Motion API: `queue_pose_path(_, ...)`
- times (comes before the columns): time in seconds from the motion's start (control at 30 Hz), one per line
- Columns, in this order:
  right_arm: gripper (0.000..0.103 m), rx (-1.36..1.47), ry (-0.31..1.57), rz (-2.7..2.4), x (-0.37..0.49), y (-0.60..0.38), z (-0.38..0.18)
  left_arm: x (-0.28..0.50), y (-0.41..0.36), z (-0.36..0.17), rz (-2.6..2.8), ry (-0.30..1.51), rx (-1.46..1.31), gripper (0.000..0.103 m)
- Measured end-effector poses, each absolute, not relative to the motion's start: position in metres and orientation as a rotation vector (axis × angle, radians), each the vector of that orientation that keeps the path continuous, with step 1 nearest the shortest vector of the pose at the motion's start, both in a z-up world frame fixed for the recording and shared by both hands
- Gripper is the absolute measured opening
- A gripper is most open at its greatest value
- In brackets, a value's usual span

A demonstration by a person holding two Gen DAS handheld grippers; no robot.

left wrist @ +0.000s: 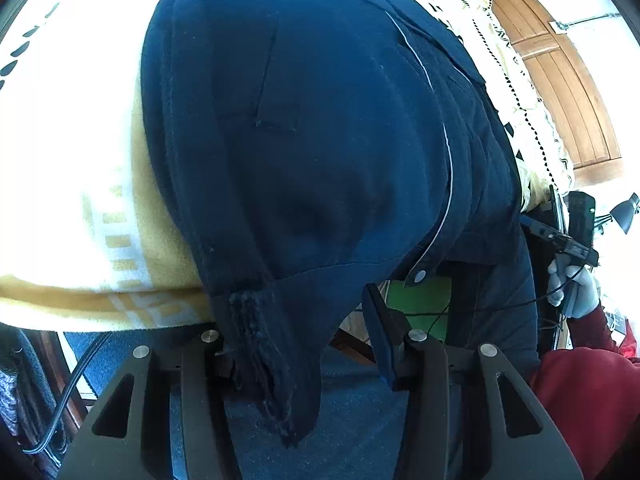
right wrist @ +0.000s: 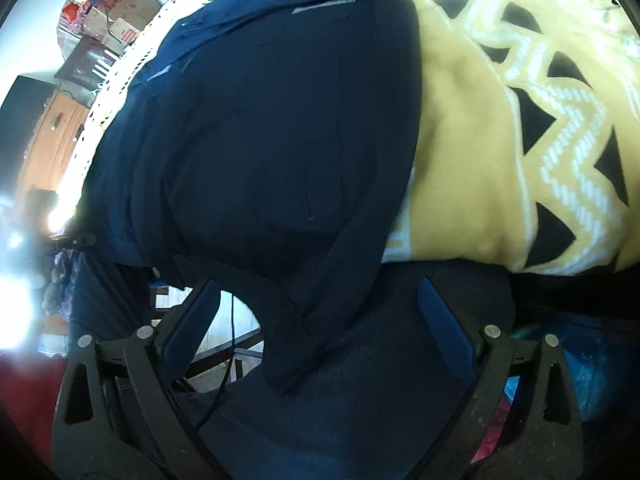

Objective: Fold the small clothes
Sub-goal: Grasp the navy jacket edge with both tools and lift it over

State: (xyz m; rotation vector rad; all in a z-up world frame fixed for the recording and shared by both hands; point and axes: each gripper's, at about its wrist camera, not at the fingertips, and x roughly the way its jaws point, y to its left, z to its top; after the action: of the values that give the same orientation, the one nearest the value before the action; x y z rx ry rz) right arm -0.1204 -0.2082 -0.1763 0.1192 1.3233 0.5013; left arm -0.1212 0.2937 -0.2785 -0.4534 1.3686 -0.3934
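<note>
Left wrist view: a navy garment (left wrist: pixel 320 140) fills most of the frame, spread over a yellow and white patterned blanket (left wrist: pixel 80 160) and hanging off its near edge. My left fingers (left wrist: pixel 304 344) are spread apart. The left one is buried behind a frayed, ribbed hem of the garment, so I cannot tell whether it touches the cloth. The right one, with its blue pad (left wrist: pixel 380 332), stands free in the air. A thin white piping line (left wrist: pixel 440 128) runs down the garment to a snap button (left wrist: pixel 420 276). At the right edge, a white-gloved hand (left wrist: pixel 572 284) in a dark red sleeve holds a dark handle with a cable; that device is cut off and hard to make out.

Right wrist view: the same navy garment (right wrist: pixel 260 140) drapes down between my right fingers (right wrist: pixel 320 328), which are wide apart and grip nothing. Cloth covers part of the space between them. The blanket (right wrist: pixel 480 160) shows black triangles and white zigzags here. Whatever lies under the blanket is hidden.

Behind, a wooden panelled door (left wrist: pixel 560 80) stands against a white wall. The opposite side shows cardboard boxes (right wrist: pixel 116 24) and wooden furniture (right wrist: pixel 48 132), partly washed out by glare at the left edge.
</note>
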Motion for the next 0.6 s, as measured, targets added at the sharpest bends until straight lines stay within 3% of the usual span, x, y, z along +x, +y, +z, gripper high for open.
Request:
queue_pose_path(0.1, 0.090, 0.154, 1.346, 0.545, -0.115, -0.202, -0.180, -0.121, 0.297, -0.279, -0.392, 1.363, -0.460, 0.049)
queue_pose_path(0.17, 0.055, 0.185, 1.389, 0.598, -0.114, -0.195, -0.188, -0.122, 0.300, -0.279, -0.391, 1.352, -0.470, 0.045)
queue_pose_path(0.2, 0.047, 0.166, 1.402, 0.590, -0.114, -0.192, -0.190, -0.123, 0.303, -0.280, -0.386, 1.348, -0.482, 0.041)
queue_pose_path(0.23, 0.020, 0.176, 1.397, 0.598, -0.114, -0.193, -0.190, -0.124, 0.306, -0.281, -0.378, 1.343, -0.504, 0.028)
queue_pose_path(0.27, 0.003, 0.210, 1.390, 0.603, -0.113, -0.196, -0.187, -0.125, 0.310, -0.281, -0.375, 1.335, -0.527, 0.015)
queue_pose_path(0.33, 0.002, 0.337, 1.324, 0.653, -0.115, -0.211, -0.166, -0.127, 0.321, -0.276, -0.379, 1.306, -0.594, 0.008)
queue_pose_path(0.6, 0.002, 0.582, 1.047, 0.786, -0.079, -0.237, -0.062, -0.100, 0.356, -0.188, -0.482, 1.024, -0.787, 0.007)
